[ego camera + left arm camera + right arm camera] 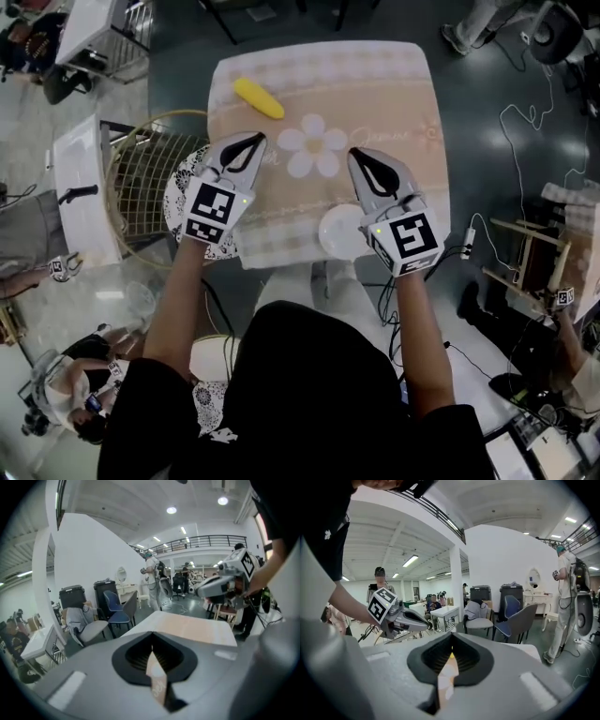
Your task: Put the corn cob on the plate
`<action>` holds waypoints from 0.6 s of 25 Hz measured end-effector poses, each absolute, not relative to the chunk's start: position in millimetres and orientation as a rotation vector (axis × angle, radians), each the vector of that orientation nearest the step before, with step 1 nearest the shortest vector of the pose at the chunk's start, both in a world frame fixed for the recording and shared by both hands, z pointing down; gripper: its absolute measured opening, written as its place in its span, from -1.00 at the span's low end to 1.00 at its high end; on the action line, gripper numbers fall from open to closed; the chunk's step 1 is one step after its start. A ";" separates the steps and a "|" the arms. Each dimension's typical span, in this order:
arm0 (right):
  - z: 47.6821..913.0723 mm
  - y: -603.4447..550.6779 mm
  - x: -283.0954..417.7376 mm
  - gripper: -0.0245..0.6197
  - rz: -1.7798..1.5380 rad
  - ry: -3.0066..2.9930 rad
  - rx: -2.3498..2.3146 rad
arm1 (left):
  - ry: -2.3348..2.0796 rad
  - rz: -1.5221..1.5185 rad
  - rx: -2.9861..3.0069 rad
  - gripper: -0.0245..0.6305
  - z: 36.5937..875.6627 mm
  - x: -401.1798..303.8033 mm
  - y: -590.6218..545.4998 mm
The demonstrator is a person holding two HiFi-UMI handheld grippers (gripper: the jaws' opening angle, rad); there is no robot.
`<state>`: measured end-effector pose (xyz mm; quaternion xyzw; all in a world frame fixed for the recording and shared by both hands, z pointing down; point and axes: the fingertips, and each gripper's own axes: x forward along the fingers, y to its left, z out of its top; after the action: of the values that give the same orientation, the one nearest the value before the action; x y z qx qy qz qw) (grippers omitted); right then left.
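Corn cob (258, 97): yellow, lying on the cloth-covered surface (412, 103), up and left of the daisy print (314, 145), well apart from both tongs. Plate (337, 234): white, below the daisy, at the surface's near edge, right side hidden under the right tool's body. Left tongs (255, 139): tips just left of the daisy, pressed together, nothing between. Right tongs (356, 153): tips just right of the daisy, also together and empty. All 2 tools point toward the far edge.
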<state>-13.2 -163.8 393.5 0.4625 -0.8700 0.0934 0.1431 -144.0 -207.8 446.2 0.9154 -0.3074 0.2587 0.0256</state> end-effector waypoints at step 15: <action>500.4 -229.6 -65.5 -0.75 0.408 -2.435 1.199 | -0.712 1.226 2.762 -0.58 562.5 -198.7 -283.8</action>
<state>-65.5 -229.6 500.4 0.4282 -0.8698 0.1456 0.1970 -198.7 -283.8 562.5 0.8896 -0.2292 0.3947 0.0185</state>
